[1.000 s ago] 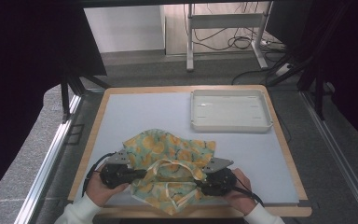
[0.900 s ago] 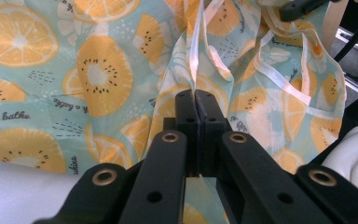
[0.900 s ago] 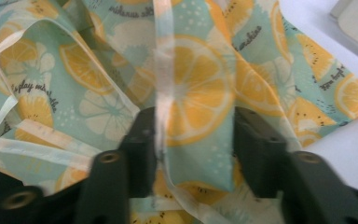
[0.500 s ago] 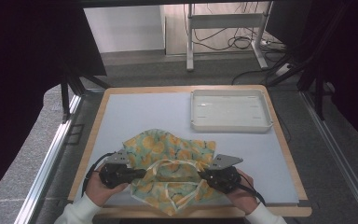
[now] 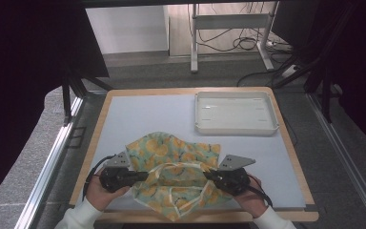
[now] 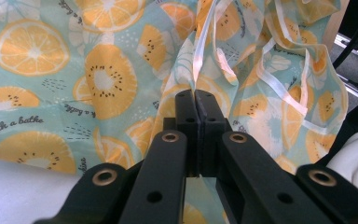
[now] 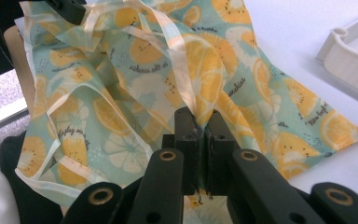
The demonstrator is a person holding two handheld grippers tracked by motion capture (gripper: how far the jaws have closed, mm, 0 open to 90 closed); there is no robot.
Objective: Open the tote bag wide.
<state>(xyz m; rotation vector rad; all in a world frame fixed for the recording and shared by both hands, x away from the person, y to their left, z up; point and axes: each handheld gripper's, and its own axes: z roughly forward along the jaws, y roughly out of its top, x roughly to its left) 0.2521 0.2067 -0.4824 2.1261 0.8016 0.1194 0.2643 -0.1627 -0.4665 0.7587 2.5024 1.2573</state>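
Observation:
A teal cloth (image 5: pixel 171 155) printed with orange citrus slices and edged in pale ribbon lies crumpled at the table's near edge. My left gripper (image 5: pixel 143 175) comes in from the left, shut on a fold of the cloth (image 6: pixel 107 79) beside a ribbon; in the left gripper view its jaws (image 6: pixel 196 95) meet with fabric pinched between them. From the right, my right gripper (image 5: pixel 208 175) is shut on another ribboned fold; the right gripper view shows the cloth (image 7: pixel 135 93) rising from its jaws (image 7: pixel 199 114). A loop of the cloth's ribboned edge spans the gap between the two grippers.
A shallow white tray (image 5: pixel 235 113) stands at the back right of the pale table mat (image 5: pixel 138 114), and its corner (image 7: pixel 354 51) is in the right gripper view. A wooden rim runs around the table. Hands in white sleeves hold both grippers.
The right gripper has edged slightly right and its grey plate has tipped up. The cloth edge between the grippers has drawn tauter. The left gripper has stayed put.

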